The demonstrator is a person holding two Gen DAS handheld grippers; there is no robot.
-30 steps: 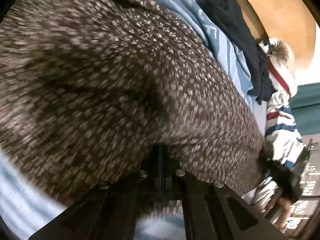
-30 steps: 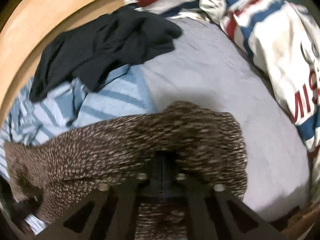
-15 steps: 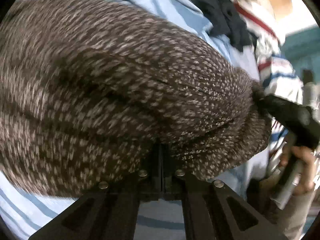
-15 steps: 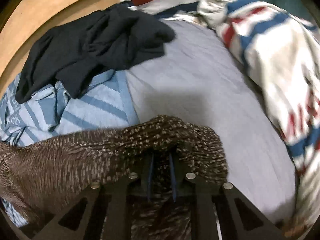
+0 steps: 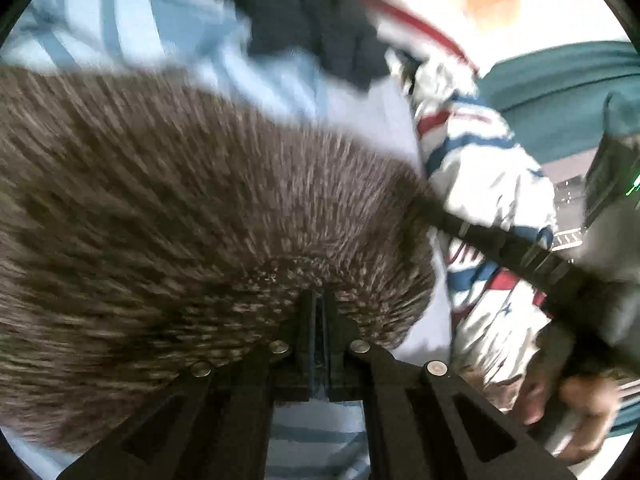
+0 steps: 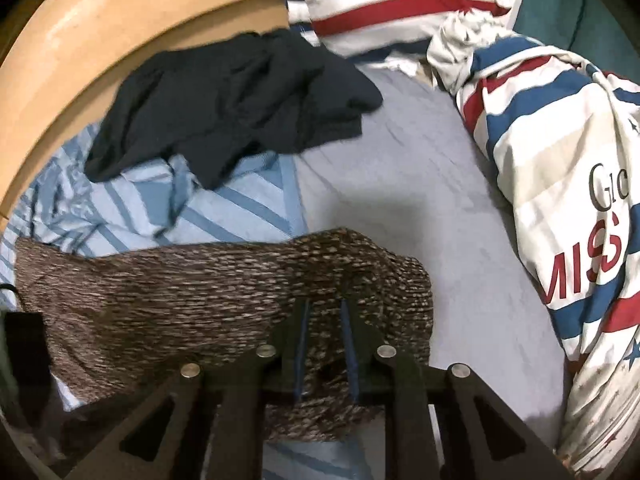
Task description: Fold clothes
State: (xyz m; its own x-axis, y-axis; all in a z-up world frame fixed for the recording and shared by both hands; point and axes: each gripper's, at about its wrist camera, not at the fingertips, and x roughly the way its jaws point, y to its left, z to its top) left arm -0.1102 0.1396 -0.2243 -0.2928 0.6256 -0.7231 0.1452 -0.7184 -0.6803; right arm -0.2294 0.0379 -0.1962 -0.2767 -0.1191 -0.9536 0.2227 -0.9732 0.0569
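A brown speckled knit garment (image 5: 180, 200) fills the left and middle of the left wrist view. My left gripper (image 5: 318, 300) is shut on its near edge. In the right wrist view the same garment (image 6: 180, 288) stretches from the left edge to the centre, over the bed. My right gripper (image 6: 325, 312) stands open a small way, and the knit lies between its blue pads (image 6: 348, 344). The right tool's black body (image 5: 500, 248) reaches the garment's right end, with a hand (image 5: 580, 404) on its handle.
A dark navy garment (image 6: 240, 100) lies on a blue striped cloth (image 6: 224, 216) at the back left. The grey sheet (image 6: 420, 200) is bare in the middle. A red, white and blue quilt (image 6: 560, 200) is bunched on the right. A wooden headboard (image 6: 120, 20) borders the far side.
My right gripper's fingers have parted from shut to slightly open around the knit. The left gripper has swung with the garment, which now sits lower and further left in its view.
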